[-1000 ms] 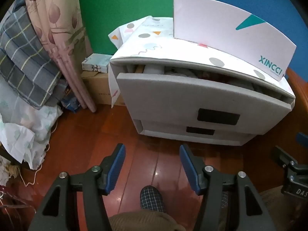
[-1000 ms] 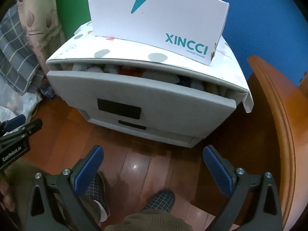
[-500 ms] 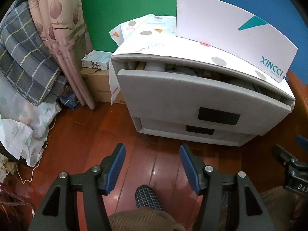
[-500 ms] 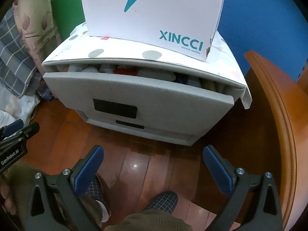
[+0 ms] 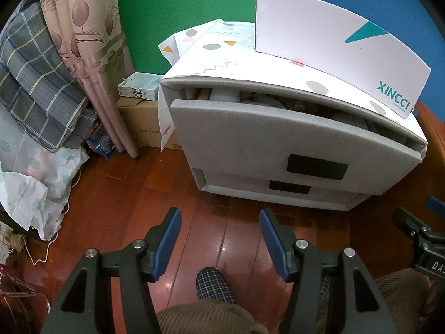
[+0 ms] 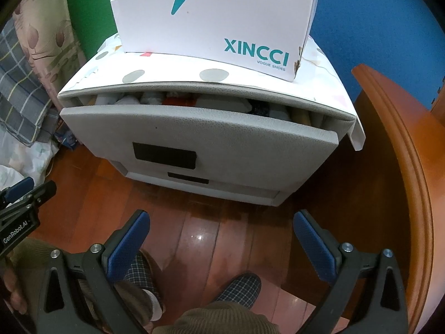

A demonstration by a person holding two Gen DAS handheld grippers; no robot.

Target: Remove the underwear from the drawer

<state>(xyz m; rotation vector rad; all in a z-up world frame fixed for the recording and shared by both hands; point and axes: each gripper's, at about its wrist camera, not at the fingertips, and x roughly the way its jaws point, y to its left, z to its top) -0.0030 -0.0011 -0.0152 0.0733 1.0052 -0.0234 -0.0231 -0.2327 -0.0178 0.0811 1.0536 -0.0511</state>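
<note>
Both my left gripper [image 5: 219, 240] and right gripper [image 6: 221, 239] hang open, empty — the ajar top drawer [image 6: 194, 133] lies ahead and above, its folded clothes [image 6: 178, 101] running crosswise — neither hand nearer.

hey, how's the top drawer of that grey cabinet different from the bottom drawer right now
The top drawer is pulled partway out, leaving a gap under the cabinet top; the bottom drawer sits pushed in. Folded clothes show in the top drawer's gap; nothing of the bottom drawer's contents is visible. The top drawer's front looks much taller, though the angle foreshortens the bottom one. Both are grey with a dark rectangular patch on the front.
</note>
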